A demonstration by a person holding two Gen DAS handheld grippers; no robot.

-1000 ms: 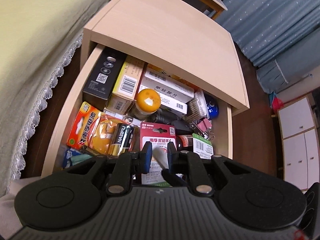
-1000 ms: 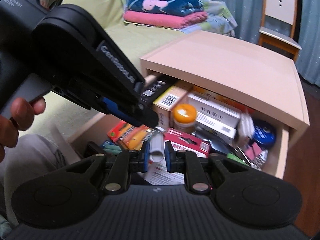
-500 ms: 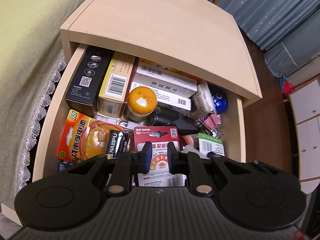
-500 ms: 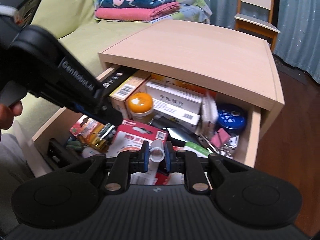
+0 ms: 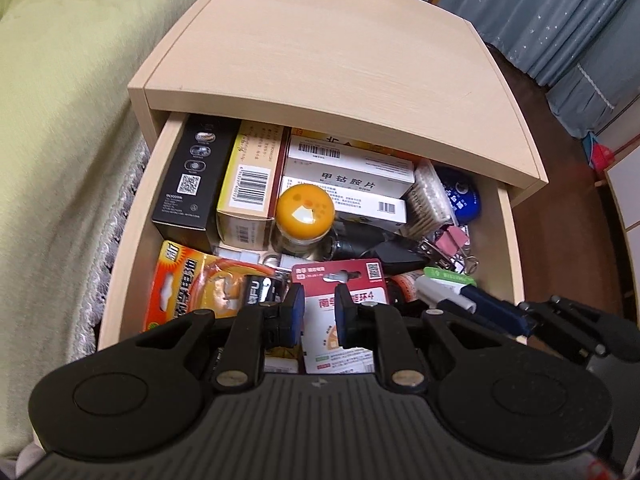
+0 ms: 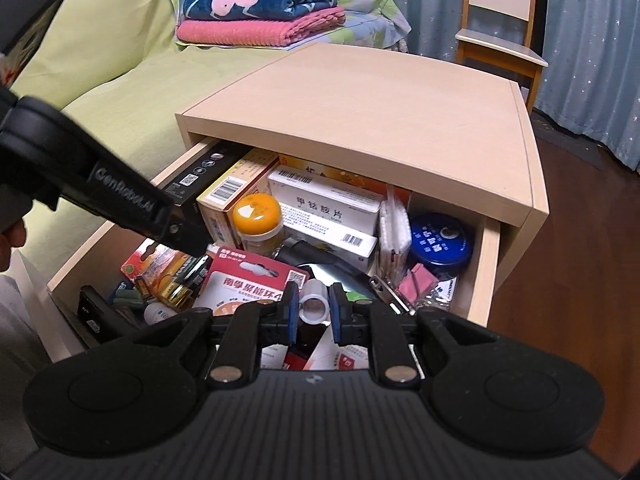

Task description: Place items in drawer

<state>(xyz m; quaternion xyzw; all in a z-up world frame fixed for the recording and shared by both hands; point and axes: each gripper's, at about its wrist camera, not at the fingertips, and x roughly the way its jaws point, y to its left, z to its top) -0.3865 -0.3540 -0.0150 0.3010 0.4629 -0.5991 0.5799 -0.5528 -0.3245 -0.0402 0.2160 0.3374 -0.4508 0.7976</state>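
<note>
The drawer point(image 5: 132, 216) stands pulled out and is crammed with boxes, battery cards and small items. My right gripper point(image 6: 314, 312) is shut on a short white tube point(image 6: 314, 304) and hangs over the drawer's front middle. In the left wrist view the white tube point(image 5: 436, 292) and the right gripper point(image 5: 492, 312) reach in from the right. My left gripper point(image 5: 319, 312) hovers over a red battery card point(image 5: 340, 276), its fingers a narrow gap apart and holding nothing. Its fingertips point(image 6: 188, 236) end beside an orange-lidded jar point(image 6: 257, 213).
The nightstand top point(image 5: 332, 52) overhangs the drawer's back. A black box point(image 5: 192, 184), medicine boxes point(image 5: 352, 176), a blue tin point(image 6: 440, 240) and pink clips point(image 6: 418, 284) fill the drawer. A green-covered bed point(image 5: 60, 120) lies left, a wooden chair point(image 6: 500, 32) behind, a hand point(image 6: 12, 240) at far left.
The right gripper has carried the white tube from under the left gripper to its right side. The left gripper has drawn back towards the drawer's left.
</note>
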